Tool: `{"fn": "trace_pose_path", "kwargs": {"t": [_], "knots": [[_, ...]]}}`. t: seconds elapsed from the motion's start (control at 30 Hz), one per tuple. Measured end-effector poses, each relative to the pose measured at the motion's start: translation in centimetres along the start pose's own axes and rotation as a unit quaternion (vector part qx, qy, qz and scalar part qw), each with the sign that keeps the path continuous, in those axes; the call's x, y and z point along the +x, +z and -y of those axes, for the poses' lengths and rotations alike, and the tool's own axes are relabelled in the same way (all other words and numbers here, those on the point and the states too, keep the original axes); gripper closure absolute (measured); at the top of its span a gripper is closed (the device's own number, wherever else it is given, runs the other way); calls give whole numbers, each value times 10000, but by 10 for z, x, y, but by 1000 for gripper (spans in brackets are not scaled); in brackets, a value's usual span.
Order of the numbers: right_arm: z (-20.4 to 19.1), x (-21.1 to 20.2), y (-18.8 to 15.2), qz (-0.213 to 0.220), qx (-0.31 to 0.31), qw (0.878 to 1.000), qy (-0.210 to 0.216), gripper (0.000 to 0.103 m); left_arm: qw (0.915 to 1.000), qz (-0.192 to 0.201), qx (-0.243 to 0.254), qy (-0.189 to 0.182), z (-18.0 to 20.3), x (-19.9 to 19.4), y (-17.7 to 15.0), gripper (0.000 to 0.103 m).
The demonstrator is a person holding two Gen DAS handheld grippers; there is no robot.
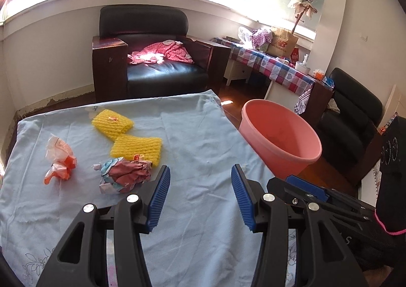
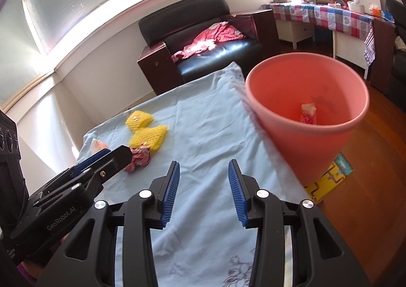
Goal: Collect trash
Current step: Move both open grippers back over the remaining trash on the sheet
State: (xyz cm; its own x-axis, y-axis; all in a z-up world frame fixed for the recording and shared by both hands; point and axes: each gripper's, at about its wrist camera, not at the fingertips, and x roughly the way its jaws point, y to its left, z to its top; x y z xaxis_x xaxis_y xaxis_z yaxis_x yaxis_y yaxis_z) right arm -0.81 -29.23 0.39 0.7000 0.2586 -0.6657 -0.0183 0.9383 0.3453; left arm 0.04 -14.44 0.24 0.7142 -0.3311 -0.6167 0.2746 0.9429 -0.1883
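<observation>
On the light blue cloth (image 1: 198, 134) lie two yellow foam nets (image 1: 113, 123) (image 1: 137, 148), a crumpled pink and blue wrapper (image 1: 124, 178) and a white and orange wrapper (image 1: 59, 157). My left gripper (image 1: 200, 178) is open and empty, just right of the crumpled wrapper. My right gripper (image 2: 204, 167) is open and empty above the cloth, left of the pink bin (image 2: 307, 106), which holds one piece of trash (image 2: 308, 112). The bin also shows in the left wrist view (image 1: 279, 139). The foam nets (image 2: 147, 129) and the crumpled wrapper (image 2: 139, 157) show in the right wrist view too.
A black armchair (image 1: 152, 58) with a red cloth stands behind the table. A checked-cloth side table (image 1: 269, 63) with bags is at the back right. A yellow and green box (image 2: 330, 175) lies on the wooden floor by the bin.
</observation>
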Motion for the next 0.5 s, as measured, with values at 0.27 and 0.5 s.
{"fn": "trace_pose_path", "kwargs": {"t": [0.27, 0.5], "knots": [[-26, 13, -16, -364, -292, 9989, 97, 62, 9993, -202, -311, 72, -26, -10, -21, 54], [-41, 14, -23, -486, -470, 9975, 189, 62, 9968, -288, -713, 193, -50, -19, -33, 52]]}}
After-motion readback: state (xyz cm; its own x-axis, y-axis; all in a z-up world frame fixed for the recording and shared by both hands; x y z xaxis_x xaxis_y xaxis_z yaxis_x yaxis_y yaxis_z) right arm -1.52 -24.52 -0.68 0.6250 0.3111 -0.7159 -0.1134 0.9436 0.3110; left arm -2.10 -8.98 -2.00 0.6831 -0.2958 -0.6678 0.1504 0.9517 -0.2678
